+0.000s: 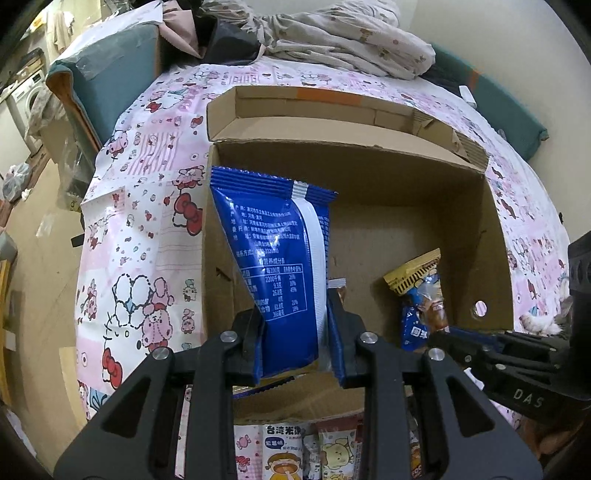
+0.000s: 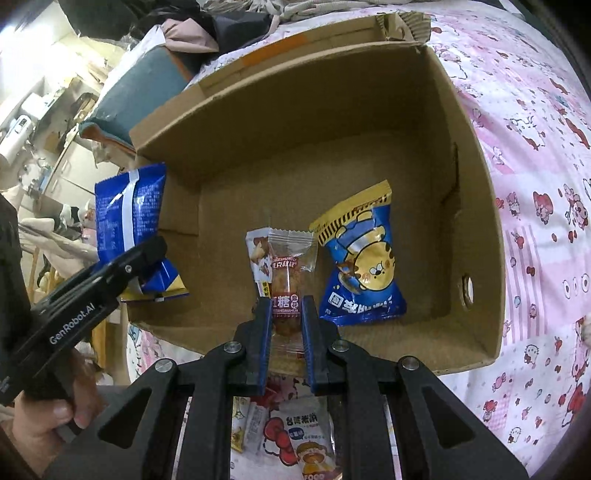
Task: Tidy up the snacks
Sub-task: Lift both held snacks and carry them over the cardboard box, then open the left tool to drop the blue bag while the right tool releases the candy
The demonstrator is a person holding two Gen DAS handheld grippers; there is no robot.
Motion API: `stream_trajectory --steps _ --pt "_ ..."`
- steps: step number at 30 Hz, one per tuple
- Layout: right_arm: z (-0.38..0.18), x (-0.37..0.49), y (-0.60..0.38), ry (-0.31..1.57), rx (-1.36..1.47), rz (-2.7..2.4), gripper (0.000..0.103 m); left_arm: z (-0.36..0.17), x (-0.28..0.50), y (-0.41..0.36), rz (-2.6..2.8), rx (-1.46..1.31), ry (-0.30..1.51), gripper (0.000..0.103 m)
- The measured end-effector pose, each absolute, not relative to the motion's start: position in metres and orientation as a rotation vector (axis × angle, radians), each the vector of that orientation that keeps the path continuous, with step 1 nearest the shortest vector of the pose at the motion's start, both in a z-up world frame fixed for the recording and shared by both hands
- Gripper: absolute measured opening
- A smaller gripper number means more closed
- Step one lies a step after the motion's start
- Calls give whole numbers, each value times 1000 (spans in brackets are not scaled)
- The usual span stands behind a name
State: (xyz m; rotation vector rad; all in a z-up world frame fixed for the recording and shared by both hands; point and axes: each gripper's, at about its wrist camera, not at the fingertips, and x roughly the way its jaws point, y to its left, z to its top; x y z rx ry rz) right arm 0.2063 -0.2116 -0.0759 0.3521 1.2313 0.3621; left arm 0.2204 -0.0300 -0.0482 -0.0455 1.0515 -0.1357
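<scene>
A cardboard box point(image 2: 476, 206) sits open on the cartoon-print bedsheet point(image 2: 535, 192). Inside, at 4 o'clock, lies a tiger snack bag point(image 2: 360, 266). The left gripper point(image 1: 291, 314) clamps a blue packet point(image 1: 273, 258) over the box's 9 o'clock edge. The right gripper point(image 2: 287, 314) pinches a clear twist-snack packet point(image 2: 290, 273) near the box's 6 o'clock wall.

Setting: home, lived-in room. Evidence: cartoon-print pink cloth point(image 1: 140, 229); heaped bedding point(image 1: 332, 33); washing machine point(image 1: 27, 98) in far corner; hanging clothes point(image 1: 61, 27).
</scene>
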Motion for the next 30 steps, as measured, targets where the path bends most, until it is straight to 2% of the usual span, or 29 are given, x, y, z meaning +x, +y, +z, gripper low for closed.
stream_trajectory --steps 18,19,21,22,23,25,28,29,30 --pt "-75 209 -216 1207 411 396 20 -42 215 -37 -185 -27 1032 27" --pt "-73 209 -217 1200 413 398 20 -41 214 -37 -188 -26 1028 30" --pt "-70 209 -219 1188 417 396 20 -38 213 -37 -192 -29 1020 48" --pt "-69 208 -220 1183 419 396 20 -36 212 -36 -189 -33 1013 61" --pt "-68 208 -222 1179 419 394 20 -34 211 -35 -185 -35 1000 70" --pt "-66 208 -224 1171 415 388 20 -30 209 -35 -182 -36 982 75" --pt "-60 204 -226 1156 404 373 20 -27 208 -33 -178 -40 972 75" --pt "-57 203 -227 1149 396 367 22 -26 206 -31 -180 -47 963 75" --pt "-54 202 -226 1142 389 359 28 -25 205 -31 -178 -48 958 75"
